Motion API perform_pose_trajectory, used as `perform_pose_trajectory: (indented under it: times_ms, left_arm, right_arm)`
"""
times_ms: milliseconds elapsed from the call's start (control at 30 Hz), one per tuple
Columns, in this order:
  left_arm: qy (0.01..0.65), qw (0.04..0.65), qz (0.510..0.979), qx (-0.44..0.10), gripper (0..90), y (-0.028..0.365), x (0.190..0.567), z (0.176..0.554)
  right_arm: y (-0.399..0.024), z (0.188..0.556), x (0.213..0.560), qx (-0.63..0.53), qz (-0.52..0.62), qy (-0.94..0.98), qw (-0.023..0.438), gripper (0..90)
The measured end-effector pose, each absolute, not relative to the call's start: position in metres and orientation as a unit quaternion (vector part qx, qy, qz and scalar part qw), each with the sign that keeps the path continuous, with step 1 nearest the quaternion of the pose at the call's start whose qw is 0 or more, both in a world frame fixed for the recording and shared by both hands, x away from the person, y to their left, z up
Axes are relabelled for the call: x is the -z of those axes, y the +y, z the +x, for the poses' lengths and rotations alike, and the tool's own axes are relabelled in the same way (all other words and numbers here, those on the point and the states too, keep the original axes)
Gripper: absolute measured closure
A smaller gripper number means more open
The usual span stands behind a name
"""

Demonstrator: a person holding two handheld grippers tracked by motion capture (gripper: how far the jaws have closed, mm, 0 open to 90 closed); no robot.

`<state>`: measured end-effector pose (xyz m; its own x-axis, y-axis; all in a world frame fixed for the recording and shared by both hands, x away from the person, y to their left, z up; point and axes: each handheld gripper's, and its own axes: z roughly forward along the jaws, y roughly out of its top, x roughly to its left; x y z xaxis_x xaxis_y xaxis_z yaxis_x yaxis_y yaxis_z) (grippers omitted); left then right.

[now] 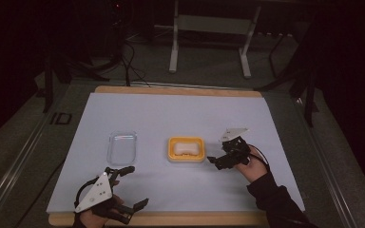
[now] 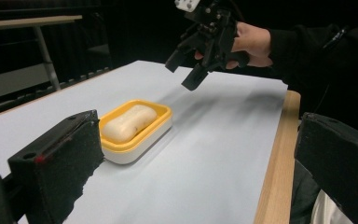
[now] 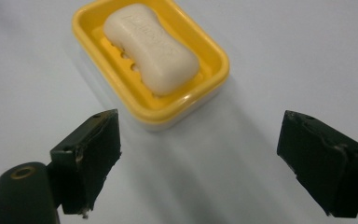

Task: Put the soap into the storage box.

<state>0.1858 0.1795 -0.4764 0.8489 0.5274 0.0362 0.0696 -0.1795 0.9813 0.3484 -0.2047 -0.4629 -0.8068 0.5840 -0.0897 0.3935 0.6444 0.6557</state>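
Darkness is surrounding the pale blue-white sheet [image 1: 171, 109] that is covering the wooden-edged table [image 1: 180, 90], with grey metal frame legs [image 1: 173, 52] standing on the floor beyond its far edge.

Taking the yellow rectangular plastic soap dish [image 1: 186, 149] as my landmark and going left to right: my left gripper [image 1: 129, 189] is hovering well to the left of the dish and nearer to me, close to the table's front edge, its jaws standing wide apart and gripping nothing. In the left gripper view those black jaws are framing the dish [image 2: 137, 127] from the side. A clear, shallow rectangular plastic lid [image 1: 122, 147] is lying flat on the sheet to the left of the dish, apart from it, just beyond my left gripper.

The dish itself is sitting near the middle of the sheet, and a cream, waisted bar of soap [image 1: 186, 147] is lying inside it; in the right gripper view the bar [image 3: 151, 46] is resting on the slotted yellow floor of the dish [image 3: 209, 49].

Just to the right of the dish, my right gripper [image 1: 219, 161] is hanging above the sheet, tilting down toward it, not touching dish or soap. Its jaws are spreading wide, and they are carrying nothing. The left gripper view is showing that gripper [image 2: 185, 70] raised clear of the surface.
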Motion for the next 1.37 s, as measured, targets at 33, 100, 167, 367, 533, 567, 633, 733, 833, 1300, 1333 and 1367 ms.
perform_pose_trajectory:
  times_ms: [33, 100, 167, 367, 533, 567, 633, 733, 833, 1300, 1333, 1367]
  left_arm:
    - [0.2, 0.607, 0.746, -0.189, 1.1, 0.179, 0.476, 0.186]
    - [0.202, 0.607, 0.745, -0.189, 1.1, 0.179, 0.476, 0.186]
    - [0.202, 0.606, 0.746, -0.19, 1.1, 0.18, 0.476, 0.185]
    - [0.203, 0.607, 0.745, -0.19, 1.1, 0.18, 0.476, 0.185]
    - [0.202, 0.607, 0.745, -0.189, 1.1, 0.18, 0.476, 0.185]
    - [0.202, 0.607, 0.745, -0.189, 1.1, 0.18, 0.476, 0.185]
    - [0.202, 0.608, 0.744, -0.189, 1.1, 0.179, 0.476, 0.185]
    - [0.201, 0.607, 0.745, -0.189, 1.1, 0.179, 0.475, 0.184]
    - [0.201, 0.606, 0.746, -0.19, 1.1, 0.179, 0.475, 0.184]
    - [0.202, 0.607, 0.745, -0.189, 1.1, 0.179, 0.475, 0.185]
    - [0.202, 0.607, 0.745, -0.189, 1.1, 0.179, 0.475, 0.185]
    - [0.202, 0.607, 0.745, -0.188, 1.1, 0.179, 0.475, 0.184]
  right_arm:
    - [-0.206, 0.346, 0.463, -0.324, 0.28, 0.891, 0.15, 13.5]
    - [-0.21, 0.343, 0.465, -0.324, 0.288, 0.889, 0.149, 13.5]
    - [-0.214, 0.339, 0.467, -0.33, 0.299, 0.882, 0.157, 13.7]
    - [-0.224, 0.328, 0.469, -0.338, 0.316, 0.873, 0.158, 13.7]
    - [-0.229, 0.318, 0.473, -0.334, 0.318, 0.874, 0.153, 13.7]
    - [-0.23, 0.316, 0.473, -0.331, 0.317, 0.875, 0.156, 13.7]
    - [-0.232, 0.313, 0.474, -0.332, 0.322, 0.873, 0.155, 13.7]
    - [-0.236, 0.31, 0.475, -0.336, 0.329, 0.868, 0.156, 13.7]
    - [-0.24, 0.307, 0.476, -0.345, 0.334, 0.863, 0.156, 13.7]
    - [-0.246, 0.308, 0.481, -0.336, 0.338, 0.864, 0.162, 13.7]
    - [-0.246, 0.308, 0.481, -0.334, 0.338, 0.865, 0.161, 13.7]
    - [-0.246, 0.309, 0.481, -0.334, 0.339, 0.865, 0.159, 13.6]
